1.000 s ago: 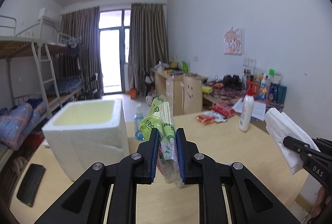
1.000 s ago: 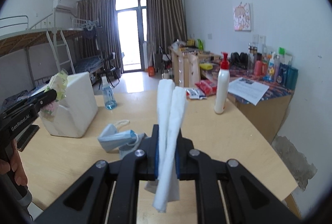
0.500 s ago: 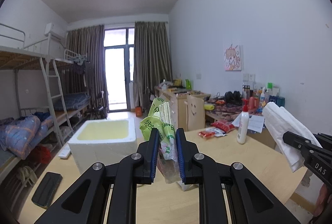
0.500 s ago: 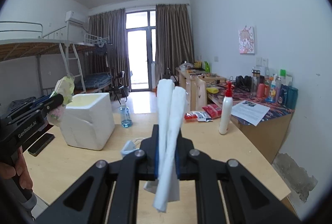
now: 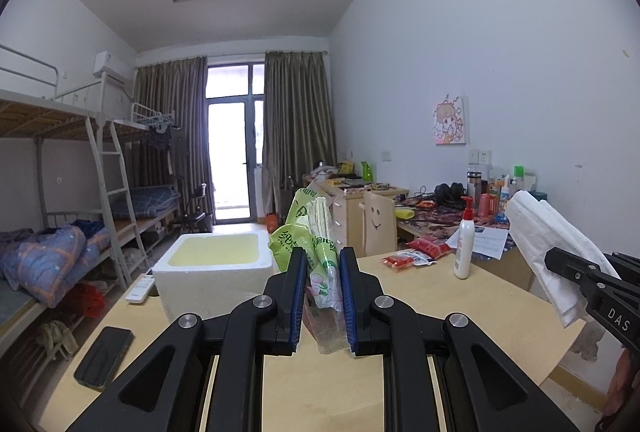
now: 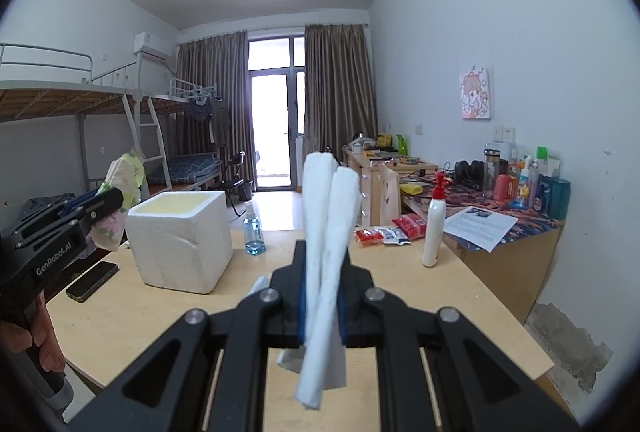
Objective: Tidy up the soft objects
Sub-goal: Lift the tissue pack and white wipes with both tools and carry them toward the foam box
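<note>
Over the wooden table [image 5: 420, 296], both grippers are up in the air and both are loaded. Left gripper [image 5: 323, 306] has its blue pads [image 5: 298, 296] clamped on a green tissue pack [image 5: 316, 256], the pack standing upright between the jaws with its clear plastic tail hanging below them. Right gripper [image 6: 320, 306] is pinched tight on a folded white cloth [image 6: 326, 232], two rolled ends sticking up past the jaws and the loose end drooping underneath. From the left wrist view that same cloth pokes up at the far right edge of the frame, well clear of the tabletop. White foam box [image 5: 214, 272] sits on the left part of the table, open at the top, pale yellow inside; in the right wrist view the tissue pack is held just left of it, at about the height of its rim, not touching it. A black phone [image 5: 104, 356] lies flat near the left edge of the table, and a white remote [image 5: 140, 288] sits just beside the box on its left. A blue sanitiser bottle [image 6: 253, 232] stands upright right of the box. Over on the right, a white pump bottle [image 6: 434, 228] with a red top stands upright, red snack packets [image 6: 390, 230] lying just left of it. A hand [image 6: 28, 344] grips the left gripper's handle at the lower left.
</note>
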Motion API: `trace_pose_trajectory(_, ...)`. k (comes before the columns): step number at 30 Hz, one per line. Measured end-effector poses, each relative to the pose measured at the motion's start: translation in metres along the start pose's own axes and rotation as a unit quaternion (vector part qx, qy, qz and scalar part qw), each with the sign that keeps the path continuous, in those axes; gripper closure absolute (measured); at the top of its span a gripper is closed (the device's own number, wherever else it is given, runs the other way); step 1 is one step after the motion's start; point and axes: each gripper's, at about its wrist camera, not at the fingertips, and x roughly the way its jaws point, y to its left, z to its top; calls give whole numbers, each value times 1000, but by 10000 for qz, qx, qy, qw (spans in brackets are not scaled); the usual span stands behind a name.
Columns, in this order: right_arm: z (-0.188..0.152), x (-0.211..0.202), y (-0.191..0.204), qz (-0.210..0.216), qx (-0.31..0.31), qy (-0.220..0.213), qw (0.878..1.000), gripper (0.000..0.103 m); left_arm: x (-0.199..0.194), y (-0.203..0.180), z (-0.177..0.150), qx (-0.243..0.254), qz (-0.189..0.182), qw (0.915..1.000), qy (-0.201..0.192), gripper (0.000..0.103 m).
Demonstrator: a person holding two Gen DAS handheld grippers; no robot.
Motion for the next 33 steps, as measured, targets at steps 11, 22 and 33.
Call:
trace_pose_trajectory(11, 1, 7, 19, 445, -106, -59, 9989, 88, -17, 16, -3, -53, 438, 9990, -26, 85)
trace_pose_trajectory(22, 2, 23, 68, 1178, -343, -12, 9924, 88, -26, 61, -14, -237, 1129, 9933, 104, 85)
trace_pose_trajectory(33, -5, 21, 111, 1742, -485, -17, 9835, 88, -49, 90, -32, -354, 1507, 9878, 164, 85)
